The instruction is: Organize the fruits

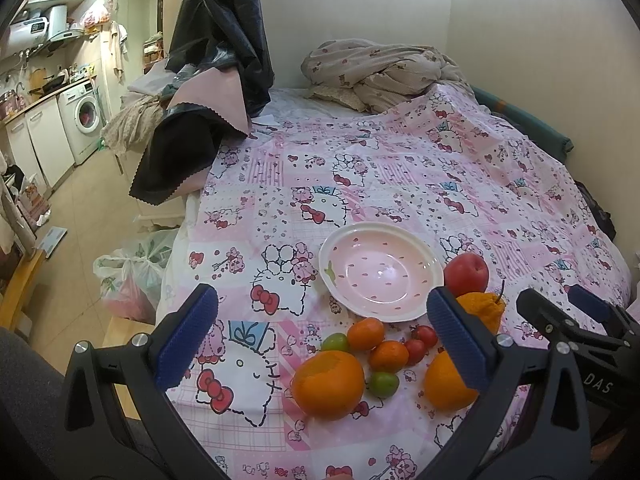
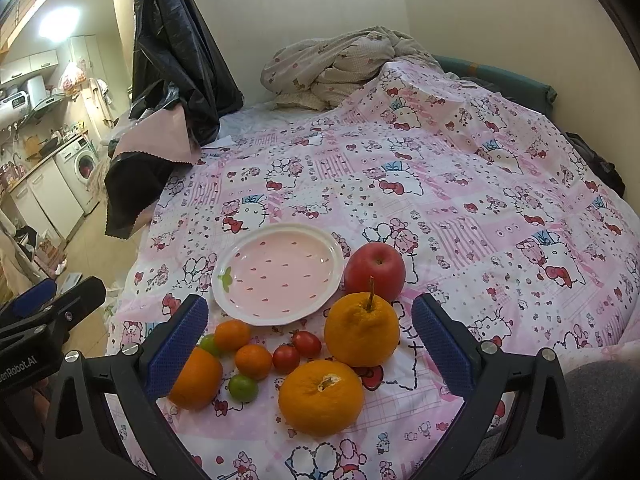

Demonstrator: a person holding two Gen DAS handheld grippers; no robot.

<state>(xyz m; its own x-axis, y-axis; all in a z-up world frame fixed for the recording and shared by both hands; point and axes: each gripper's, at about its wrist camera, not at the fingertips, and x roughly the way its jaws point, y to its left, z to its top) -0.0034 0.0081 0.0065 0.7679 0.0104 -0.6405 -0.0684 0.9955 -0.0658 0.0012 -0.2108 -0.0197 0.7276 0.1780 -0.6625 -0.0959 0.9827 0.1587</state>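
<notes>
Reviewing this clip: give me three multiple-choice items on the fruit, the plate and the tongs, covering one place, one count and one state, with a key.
1. Where is the red apple?
A. on the plate
B. on the bedsheet beside the plate's rim
C. on the floor

2. How many cherry tomatoes lie on the bedsheet?
A. two
B. four
C. none

3. What state is the pink plate in?
A. full of oranges
B. upside down
C. empty, upright

Key: 1 B, the apple sits just right of the rim. 2 A, two small red ones lie together. 3 C, its bare inside shows; both tongs, left and right, are open, holding nothing.
</notes>
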